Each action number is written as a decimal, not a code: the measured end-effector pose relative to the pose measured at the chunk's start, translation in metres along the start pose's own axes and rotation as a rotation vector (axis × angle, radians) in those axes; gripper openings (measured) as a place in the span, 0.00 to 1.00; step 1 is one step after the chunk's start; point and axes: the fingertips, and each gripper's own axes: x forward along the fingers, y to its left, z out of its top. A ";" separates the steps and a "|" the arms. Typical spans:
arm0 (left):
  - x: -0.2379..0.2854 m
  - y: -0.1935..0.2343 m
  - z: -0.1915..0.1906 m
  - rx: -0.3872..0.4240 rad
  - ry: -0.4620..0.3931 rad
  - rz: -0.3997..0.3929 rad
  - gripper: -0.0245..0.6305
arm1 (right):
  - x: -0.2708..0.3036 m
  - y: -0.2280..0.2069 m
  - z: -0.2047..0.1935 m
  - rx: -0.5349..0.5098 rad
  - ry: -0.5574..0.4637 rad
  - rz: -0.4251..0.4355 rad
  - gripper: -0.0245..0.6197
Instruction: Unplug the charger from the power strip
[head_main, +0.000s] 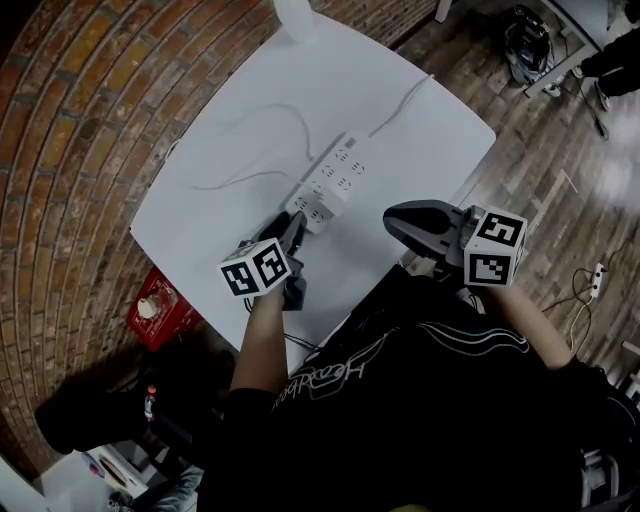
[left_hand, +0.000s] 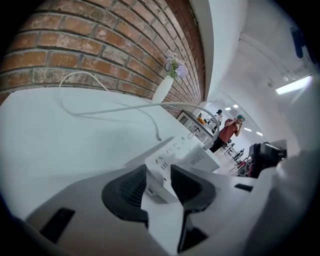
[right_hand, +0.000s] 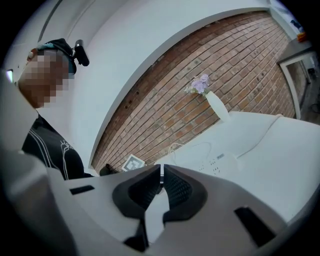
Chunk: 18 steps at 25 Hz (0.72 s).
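Observation:
A white power strip (head_main: 335, 178) lies on the white table (head_main: 230, 200); its cord (head_main: 400, 102) runs off to the far right. At its near end sits a white charger block (head_main: 319, 214), marked 120W (left_hand: 202, 159) in the left gripper view. My left gripper (head_main: 293, 228) is low at that near end, jaws wide apart. The strip's near corner (left_hand: 159, 172) lies between the pads (left_hand: 127, 187), which do not visibly press on it. The charger stands just right of the jaws. My right gripper (head_main: 392, 218) hovers over the table's front edge, shut and empty (right_hand: 161, 176).
A thin white cable (head_main: 262, 125) loops across the table's left half. A white vase (head_main: 295, 20) stands at the far edge against the brick floor side. A red object (head_main: 155, 305) sits on the floor left of the table. People stand far off (left_hand: 229, 131).

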 end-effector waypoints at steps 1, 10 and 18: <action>0.001 0.001 0.001 -0.003 -0.001 -0.007 0.24 | 0.001 0.000 -0.003 -0.006 -0.002 -0.011 0.04; 0.006 0.006 -0.003 -0.043 0.010 -0.006 0.23 | 0.023 -0.004 -0.023 -0.101 0.012 -0.089 0.04; 0.007 0.008 -0.004 -0.077 -0.003 -0.025 0.23 | 0.058 -0.018 -0.032 -0.287 0.049 -0.208 0.27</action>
